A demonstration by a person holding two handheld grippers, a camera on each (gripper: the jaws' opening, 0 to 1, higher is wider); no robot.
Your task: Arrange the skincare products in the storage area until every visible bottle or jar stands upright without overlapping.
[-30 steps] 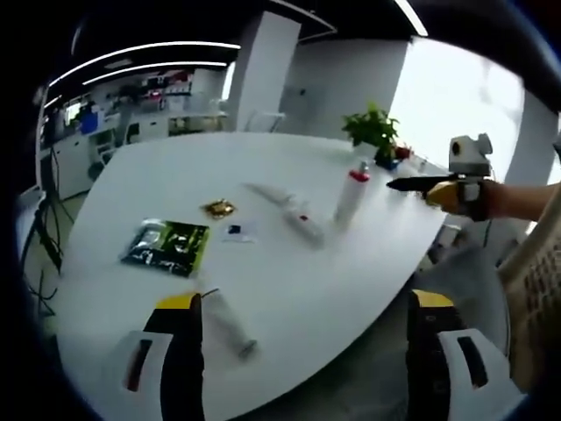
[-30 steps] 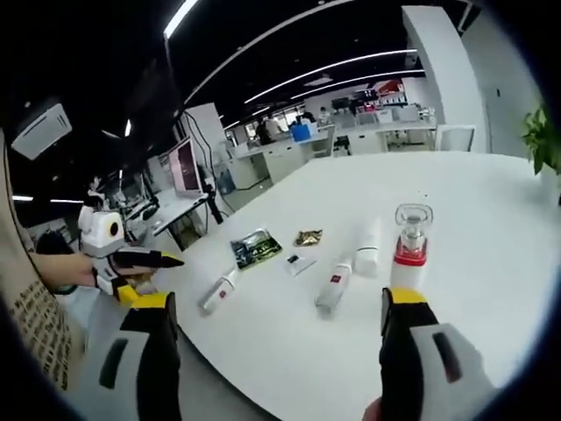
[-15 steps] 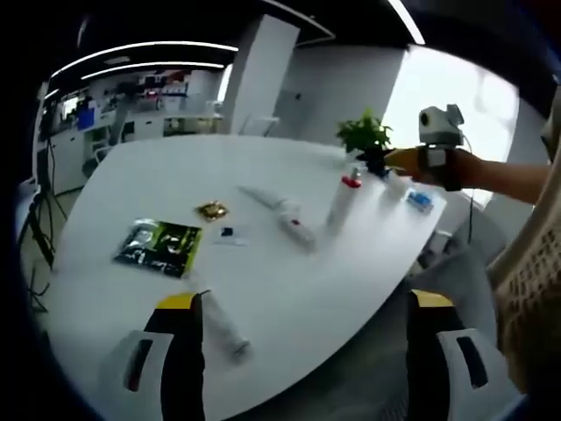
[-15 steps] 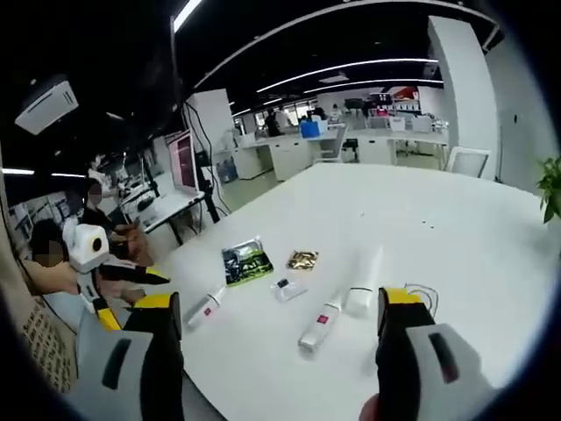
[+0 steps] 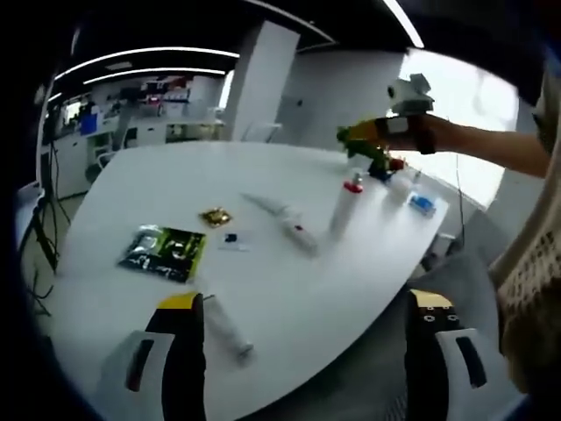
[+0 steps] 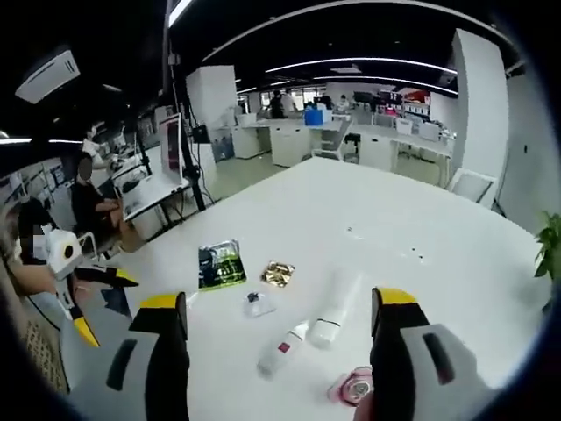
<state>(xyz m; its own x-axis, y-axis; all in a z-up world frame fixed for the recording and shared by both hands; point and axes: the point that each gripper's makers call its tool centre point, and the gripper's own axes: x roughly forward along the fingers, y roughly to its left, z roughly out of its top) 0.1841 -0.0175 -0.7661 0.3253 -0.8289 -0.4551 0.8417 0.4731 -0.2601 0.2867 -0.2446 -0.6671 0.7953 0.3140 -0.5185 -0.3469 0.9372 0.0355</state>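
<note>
On the white table (image 5: 289, 289), the left gripper (image 5: 298, 329) hangs over the near edge with its yellow-tipped jaws spread wide and nothing between them. Just beyond its left jaw a white tube (image 5: 226, 326) lies flat on its side. Farther out, a green and black sachet (image 5: 166, 251) lies at the left, with a small gold packet (image 5: 216, 214) and a small white sachet (image 5: 234, 239) beyond it to the right. Two more white tubes lie end to end near the table's middle: the nearer tube (image 5: 301, 237) with a red mark and the farther tube (image 5: 266, 205). To their right a pump bottle (image 5: 346, 205) with a red collar stands upright. The right gripper (image 5: 358, 136) is held above the far right of the table, near a potted plant (image 5: 375, 158) and a small blue item (image 5: 422, 204); whether its jaws grip anything there cannot be told. In the right gripper view, the right gripper's (image 6: 273, 320) jaws stand apart and empty above the red-collared bottle's top (image 6: 355, 387), seen from above.
</note>
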